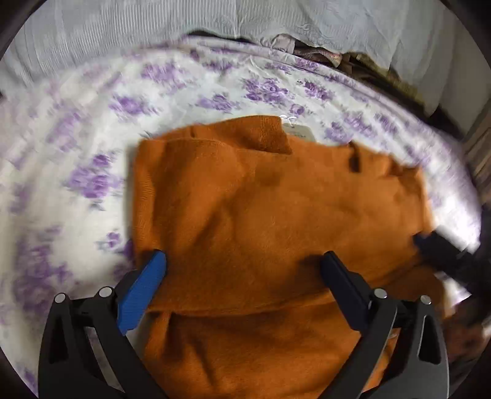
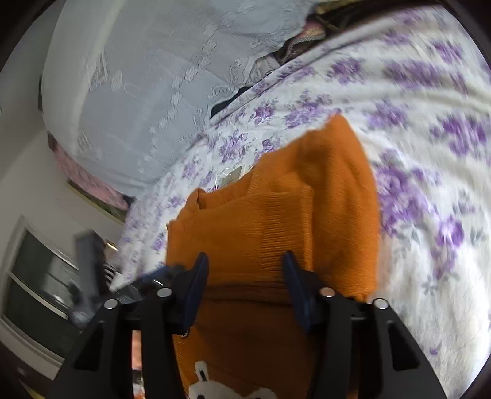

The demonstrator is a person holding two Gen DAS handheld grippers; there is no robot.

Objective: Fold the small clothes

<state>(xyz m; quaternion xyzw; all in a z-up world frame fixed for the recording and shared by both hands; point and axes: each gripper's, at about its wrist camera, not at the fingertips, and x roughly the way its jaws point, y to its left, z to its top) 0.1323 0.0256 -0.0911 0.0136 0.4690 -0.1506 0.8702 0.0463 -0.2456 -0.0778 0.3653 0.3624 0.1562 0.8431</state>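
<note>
The orange knit garment [image 1: 276,214] lies on the bed, on the floral purple-and-white sheet [image 1: 76,129], partly folded: one layer is doubled over the body, with a fold edge running across it near the tongs. A paper tag [image 1: 299,130] sticks out at the garment's far edge, toward the pale embroidered cover [image 1: 153,27] at the far side of the bed. In the right wrist view a white animal motif [image 2: 221,388] shows on the part of the garment nearest the camera.

The left tongs [image 1: 244,264] hang over the garment's near part, spread wide and released; cloth lies below and between the fingers, but the pads do not press on it. The right tongs [image 2: 245,270] are part-open and straddle a ridge of the knit. Their fingers stand either side of it without visibly pinching, so they read as released too, though blur leaves some doubt. In the left wrist view the right tongs appear at the garment's right edge.

The garment's long axis seems to run from the near edge of the bed toward the far side, straight ahead of both tongs. Both sit at the near end and neither is clearly nearer. The next fold probably carries this near end forward toward the tag end, which calls for a fresh grip on the near hem.
</note>
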